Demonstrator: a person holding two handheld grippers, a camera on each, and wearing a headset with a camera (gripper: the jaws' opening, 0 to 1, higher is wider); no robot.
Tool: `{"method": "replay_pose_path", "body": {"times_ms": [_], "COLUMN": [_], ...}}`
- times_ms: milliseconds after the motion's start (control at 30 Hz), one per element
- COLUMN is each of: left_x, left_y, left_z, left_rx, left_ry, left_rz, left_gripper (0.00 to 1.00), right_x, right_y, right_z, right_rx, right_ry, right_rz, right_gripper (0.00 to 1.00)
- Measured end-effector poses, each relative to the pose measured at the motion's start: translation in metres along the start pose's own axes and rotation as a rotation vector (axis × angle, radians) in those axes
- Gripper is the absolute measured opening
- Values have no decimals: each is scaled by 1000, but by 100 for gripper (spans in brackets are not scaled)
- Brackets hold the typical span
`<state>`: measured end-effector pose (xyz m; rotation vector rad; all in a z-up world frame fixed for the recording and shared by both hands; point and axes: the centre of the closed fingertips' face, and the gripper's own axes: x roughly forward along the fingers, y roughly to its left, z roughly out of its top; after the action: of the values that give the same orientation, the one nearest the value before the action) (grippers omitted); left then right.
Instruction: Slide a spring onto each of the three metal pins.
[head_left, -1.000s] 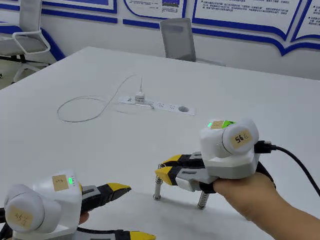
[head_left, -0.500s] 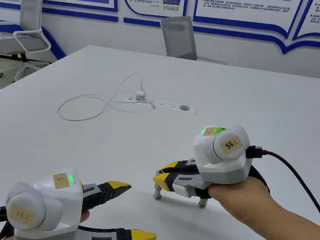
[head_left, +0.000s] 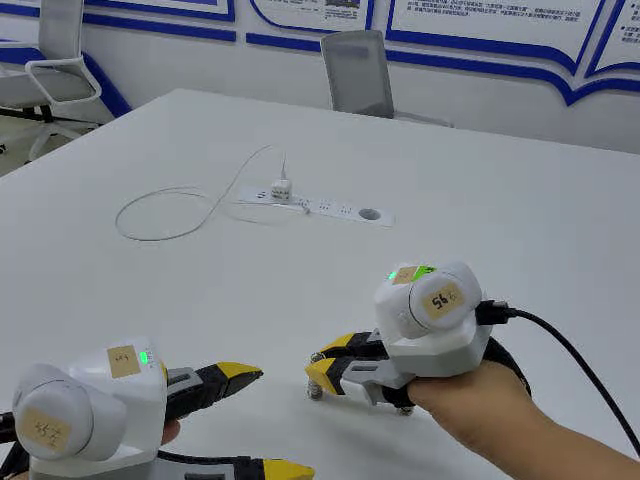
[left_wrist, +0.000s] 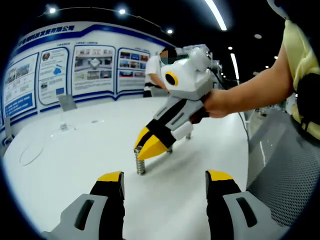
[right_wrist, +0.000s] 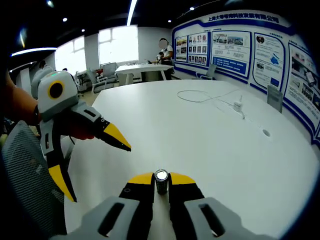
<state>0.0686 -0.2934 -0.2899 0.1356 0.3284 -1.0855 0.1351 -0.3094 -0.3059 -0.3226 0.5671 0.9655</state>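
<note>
My right gripper (head_left: 325, 370) is low over the white table (head_left: 450, 200), shut on a spring (right_wrist: 161, 186) that sits on an upright metal pin. The spring's round top end pokes up between the yellow tips (right_wrist: 161, 181). In the left gripper view the coils (left_wrist: 140, 166) run from the right gripper's tips (left_wrist: 149, 148) down to the table. Two more pins (left_wrist: 188, 135) stand behind it, partly hidden by the gripper; one base (head_left: 405, 408) peeks out under the hand. My left gripper (head_left: 266, 420) hovers open and empty to the left, jaws (left_wrist: 165, 177) pointing at the spring.
A white power strip (head_left: 325, 210) with a looping white cable (head_left: 165, 215) lies farther back on the table. A grey chair (head_left: 358, 72) stands at the far edge. The right gripper's black cable (head_left: 580, 360) trails to the right.
The right gripper has gone down over the pin with the spring, so less of the pin and coils shows below its tips. The left gripper has stayed put.
</note>
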Motion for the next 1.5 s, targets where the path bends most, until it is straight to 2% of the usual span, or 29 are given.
{"method": "replay_pose_path", "body": {"times_ms": [400, 700, 1100, 1500], "left_x": [-1, -1, -2, -2], "left_y": [1, 0, -2, -4], "left_z": [0, 1, 3, 7], "left_rx": [-1, 3, 7, 13], "left_ry": [1, 4, 2, -3], "left_rz": [3, 0, 3, 7], "left_gripper": [67, 67, 68, 69], "right_x": [4, -1, -25, -54], "right_y": [2, 2, 3, 10], "right_z": [-8, -9, -7, -2], "right_rx": [0, -7, -4, -21], "right_ry": [33, 36, 5, -41], "right_rz": [4, -2, -31, -46], "right_gripper": [12, 15, 22, 26]}}
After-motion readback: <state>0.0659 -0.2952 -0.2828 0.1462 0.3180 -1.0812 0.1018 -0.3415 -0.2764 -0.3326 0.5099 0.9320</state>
